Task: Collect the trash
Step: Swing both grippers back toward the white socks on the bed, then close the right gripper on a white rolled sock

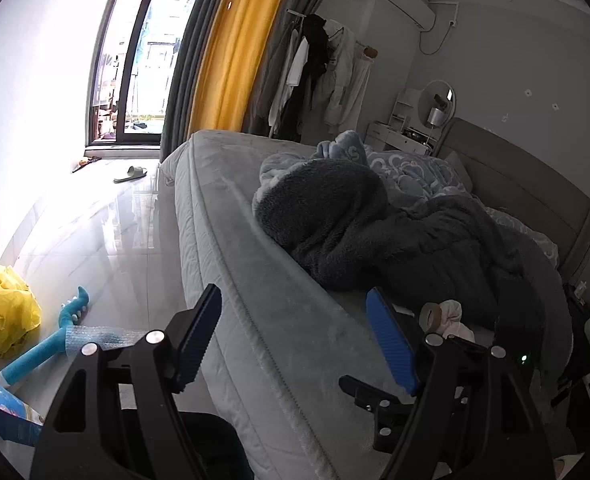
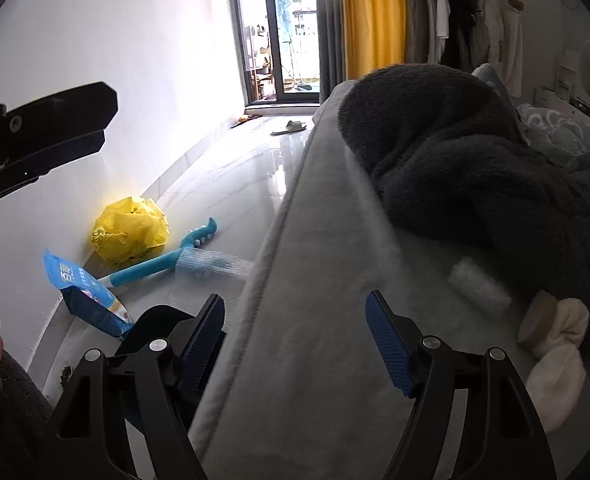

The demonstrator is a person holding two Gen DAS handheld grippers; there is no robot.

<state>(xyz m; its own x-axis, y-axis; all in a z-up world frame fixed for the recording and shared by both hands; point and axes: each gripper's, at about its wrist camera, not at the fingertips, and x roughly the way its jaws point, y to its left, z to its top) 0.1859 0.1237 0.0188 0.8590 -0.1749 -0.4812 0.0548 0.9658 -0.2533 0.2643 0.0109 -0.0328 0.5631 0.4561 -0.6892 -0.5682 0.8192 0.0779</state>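
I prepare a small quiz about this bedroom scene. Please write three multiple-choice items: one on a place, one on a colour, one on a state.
1. Where does the crumpled plastic bag lie?
A. on the bed
B. on the floor by the wall
C. on the clothes rack

2. What colour is that bag?
A. yellow
B. red
C. black

3. How do the right tongs stand?
A. shut on the slipper
B. shut on the bag
C. open, holding nothing

Answers:
1 B: it sits on the tiles against the white wall.
2 A: it is bright yellow in both views.
3 C: the blue pads stand wide apart over the mattress edge.
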